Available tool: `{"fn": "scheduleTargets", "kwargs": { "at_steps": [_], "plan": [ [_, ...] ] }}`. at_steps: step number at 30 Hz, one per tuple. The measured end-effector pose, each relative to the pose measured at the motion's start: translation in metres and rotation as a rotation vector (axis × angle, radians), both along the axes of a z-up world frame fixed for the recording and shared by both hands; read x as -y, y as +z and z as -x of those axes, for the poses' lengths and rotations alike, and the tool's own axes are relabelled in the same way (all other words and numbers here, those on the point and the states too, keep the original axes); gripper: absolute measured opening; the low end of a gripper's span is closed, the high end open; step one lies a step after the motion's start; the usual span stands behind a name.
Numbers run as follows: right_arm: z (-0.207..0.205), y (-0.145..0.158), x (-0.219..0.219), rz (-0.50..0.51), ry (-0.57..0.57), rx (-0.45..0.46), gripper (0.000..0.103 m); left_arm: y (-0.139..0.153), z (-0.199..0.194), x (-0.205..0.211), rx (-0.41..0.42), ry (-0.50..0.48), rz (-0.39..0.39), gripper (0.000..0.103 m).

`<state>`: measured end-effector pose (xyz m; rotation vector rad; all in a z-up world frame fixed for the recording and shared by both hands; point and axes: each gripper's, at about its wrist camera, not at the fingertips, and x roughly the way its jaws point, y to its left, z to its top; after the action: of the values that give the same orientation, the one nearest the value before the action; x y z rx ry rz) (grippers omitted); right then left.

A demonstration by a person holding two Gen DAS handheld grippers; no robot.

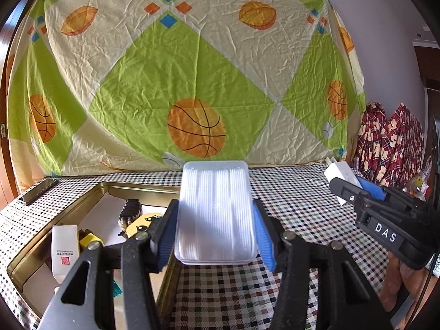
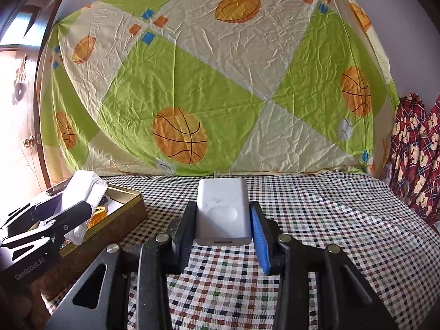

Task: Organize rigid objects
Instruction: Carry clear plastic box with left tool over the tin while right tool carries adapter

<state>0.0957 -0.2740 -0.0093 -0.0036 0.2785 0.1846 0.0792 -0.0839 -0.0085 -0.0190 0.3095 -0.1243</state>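
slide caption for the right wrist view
Right gripper holds a white charger above the checked tablecloth, gold tin at left.

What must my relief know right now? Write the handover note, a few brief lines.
Left gripper: shut on the clear plastic case, held beside the gold tin.
Right gripper: shut on the white charger, held above the checked cloth.
Done: small white box, brush and yellow items already in the tin.
Left: both held things probably go into the tin; dark flat object still outside.
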Motion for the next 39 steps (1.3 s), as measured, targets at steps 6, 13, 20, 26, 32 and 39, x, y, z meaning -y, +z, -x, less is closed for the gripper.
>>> {"fn": "scheduleTargets", "kwargs": {
  "at_steps": [6, 13, 20, 26, 32, 39],
  "plan": [
    [0.003, 0.000, -0.013, -0.001, 0.025, -0.002, 0.040, 0.001, 0.004, -0.008, 0.011, 0.015, 0.026, 0.051],
    [0.004, 0.000, -0.027, 0.011, 0.046, 0.000, 0.040, 0.001, 0.005, -0.010, 0.014, 0.017, 0.024, 0.051],
    [0.007, 0.000, -0.038, 0.025, 0.065, 0.006, 0.040, 0.002, 0.009, -0.016, 0.016, 0.027, 0.033, 0.051],
    [0.011, 0.000, -0.042, 0.017, 0.068, 0.000, 0.040, 0.002, 0.012, -0.022, 0.014, 0.039, 0.057, 0.051],
    [0.015, 0.001, -0.052, 0.026, 0.094, 0.008, 0.040, 0.002, 0.017, -0.032, 0.021, 0.058, 0.083, 0.051],
    [0.019, 0.000, -0.064, 0.033, 0.122, 0.014, 0.040, 0.003, 0.026, -0.042, 0.043, 0.082, 0.092, 0.051]
  ]
}}
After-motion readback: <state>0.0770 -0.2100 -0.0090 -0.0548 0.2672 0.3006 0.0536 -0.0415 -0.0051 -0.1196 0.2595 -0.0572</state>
